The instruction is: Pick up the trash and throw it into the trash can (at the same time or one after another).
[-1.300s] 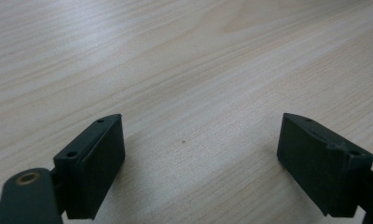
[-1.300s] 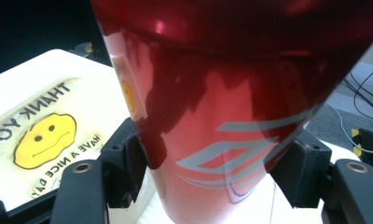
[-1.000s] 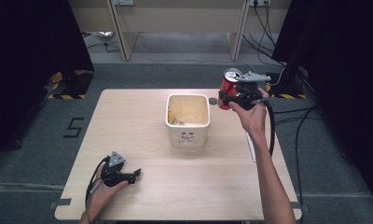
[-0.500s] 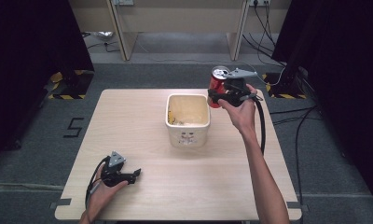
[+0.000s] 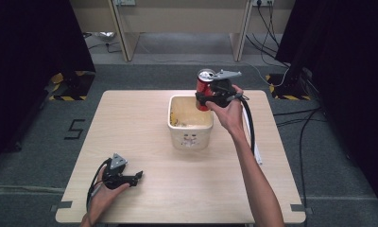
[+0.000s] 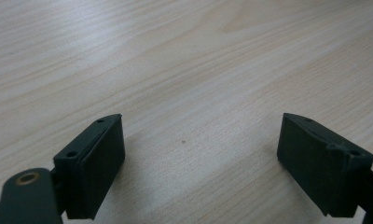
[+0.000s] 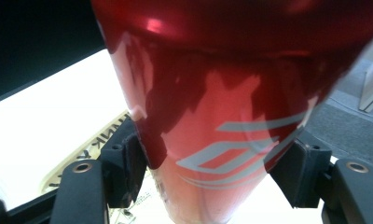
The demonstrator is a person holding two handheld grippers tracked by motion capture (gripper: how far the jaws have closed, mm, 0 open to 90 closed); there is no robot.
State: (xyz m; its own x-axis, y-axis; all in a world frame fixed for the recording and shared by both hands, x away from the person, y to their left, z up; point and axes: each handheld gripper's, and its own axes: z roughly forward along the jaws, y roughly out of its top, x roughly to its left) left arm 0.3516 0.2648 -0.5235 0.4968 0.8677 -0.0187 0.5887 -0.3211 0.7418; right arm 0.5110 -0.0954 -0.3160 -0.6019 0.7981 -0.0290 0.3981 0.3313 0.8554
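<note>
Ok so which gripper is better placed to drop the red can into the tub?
Right. The right gripper is shut on the red can, held above the far right rim of the cream tub. The left gripper rests open on the table near its front edge.

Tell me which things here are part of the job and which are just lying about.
In the job:
red drink can, clamped in the right gripper
cream bin on the table, just below the can

Not in use:
left gripper, open, resting on the table
cables on the floor
</note>
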